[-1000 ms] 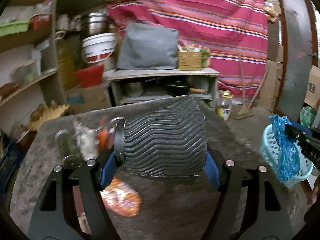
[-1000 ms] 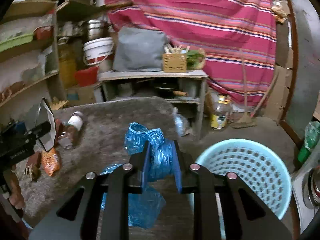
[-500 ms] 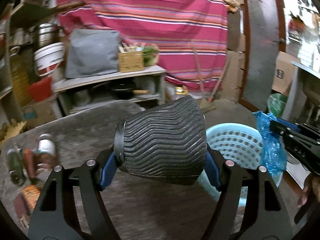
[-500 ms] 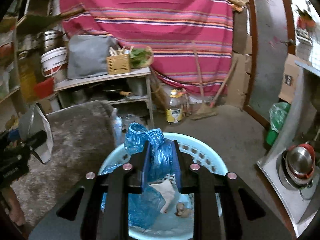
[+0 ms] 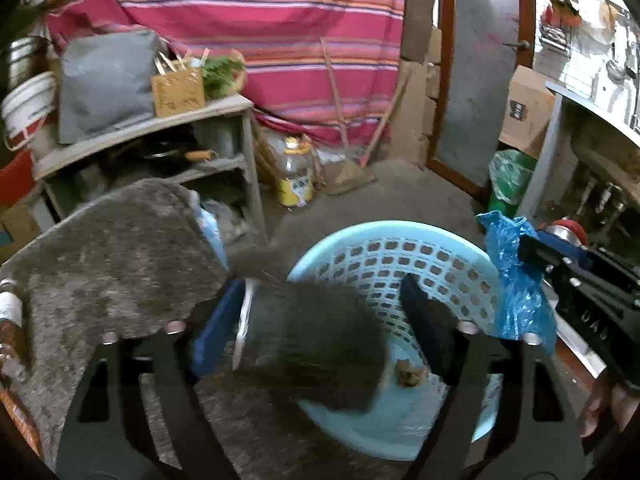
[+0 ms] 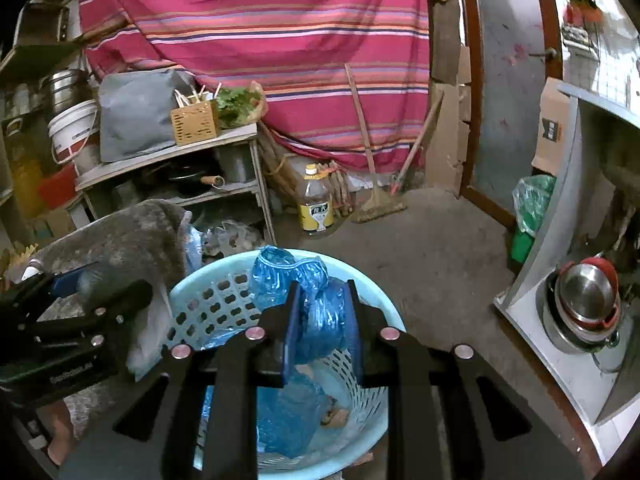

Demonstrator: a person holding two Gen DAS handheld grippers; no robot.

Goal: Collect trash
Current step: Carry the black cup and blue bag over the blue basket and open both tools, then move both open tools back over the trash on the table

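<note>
My left gripper (image 5: 320, 320) hangs over the light blue plastic basket (image 5: 400, 248), and its jaws are opening. A black ribbed cup (image 5: 312, 344) lies blurred between them, tilted and clear of the right pad (image 5: 424, 332), just above the basket's near rim. My right gripper (image 6: 322, 300) is shut on a crumpled blue plastic bag (image 6: 316, 320), held over the same basket (image 6: 192, 280). In the left wrist view that bag (image 5: 516, 280) shows at the right. A small brown scrap (image 5: 410, 376) lies on the basket's floor.
A grey stone table (image 5: 100, 248) stands to the left of the basket, with bottles (image 5: 8, 312) at its far left edge. Behind are a cluttered shelf (image 5: 140, 132), an oil bottle (image 5: 294, 176) on the floor and a green-bagged bin (image 5: 510, 176). To the right is a metal counter with pots (image 6: 588, 300).
Both grippers swung right, from over the table to over the basket. The left jaws widened and the black cup came loose, tipping down. The right gripper kept its hold on the blue bag.
</note>
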